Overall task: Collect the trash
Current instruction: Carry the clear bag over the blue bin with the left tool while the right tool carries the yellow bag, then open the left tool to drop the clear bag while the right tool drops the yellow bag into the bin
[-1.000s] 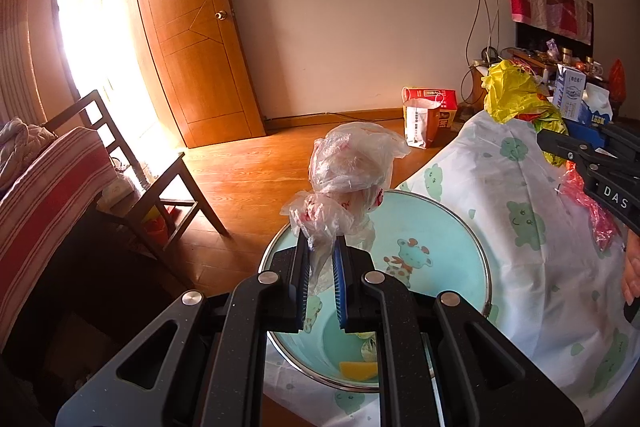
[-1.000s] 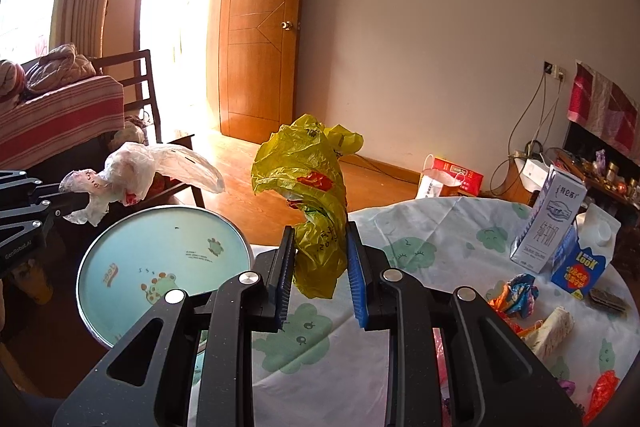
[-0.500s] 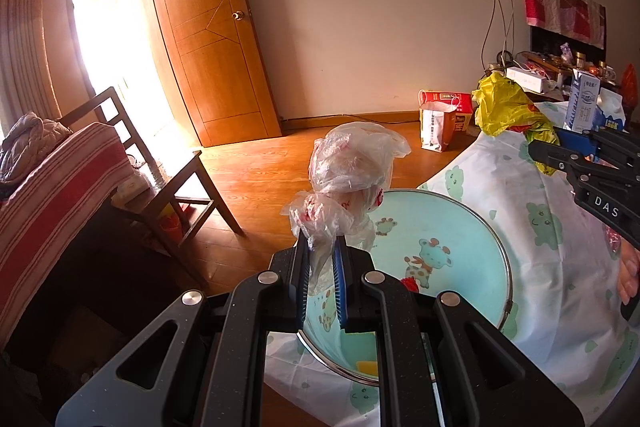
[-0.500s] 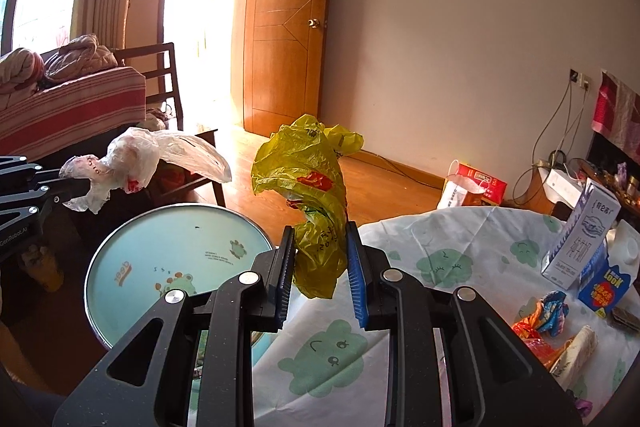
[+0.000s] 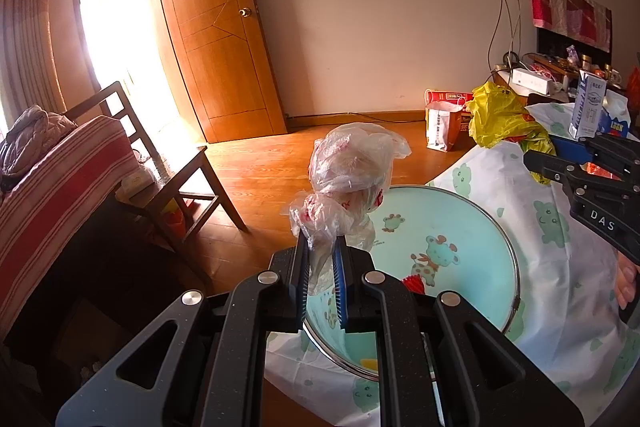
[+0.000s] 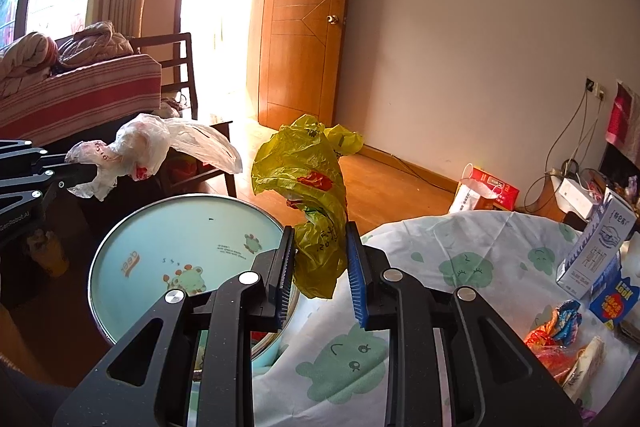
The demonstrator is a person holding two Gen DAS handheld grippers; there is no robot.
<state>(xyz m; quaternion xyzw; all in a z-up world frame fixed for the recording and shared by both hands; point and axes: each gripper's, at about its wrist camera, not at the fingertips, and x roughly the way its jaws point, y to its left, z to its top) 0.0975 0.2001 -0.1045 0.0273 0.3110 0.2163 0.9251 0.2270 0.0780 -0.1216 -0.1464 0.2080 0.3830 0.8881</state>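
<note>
Plainly, in the left wrist view the left gripper [image 5: 321, 259] has its two blue-padded fingers [image 5: 339, 267] pinched close together on the tail of a clear plastic bag [image 5: 352, 167], whose crumpled bulk with red print stands up above the jaws. Below and beyond it sits a pale blue basin [image 5: 460, 227] with cartoon animals and a metal rim, resting at the edge of a white tablecloth [image 5: 560, 287] printed with green figures; something small and red and something yellow lie inside it, though I cannot make out what they are. At the right edge the right gripper [image 5: 536, 163] comes in, a yellow plastic bag [image 5: 500, 119] bunched at its tip. In the right wrist view the right gripper [image 6: 320, 259] is clamped on the yellow plastic bag [image 6: 304, 179], pads set a little apart by the wad between them, the bag rising over the near rim of the basin [image 6: 168, 227]. To the left the left gripper [image 6: 72, 167] holds the clear plastic bag [image 6: 144, 147] out above the basin's far side. On the tablecloth [image 6: 460, 247] at the right stand a milk carton [image 6: 600, 243] and a small blue carton [image 6: 612, 299], with crumpled wrappers [image 6: 556, 331] just in front of them.
</note>
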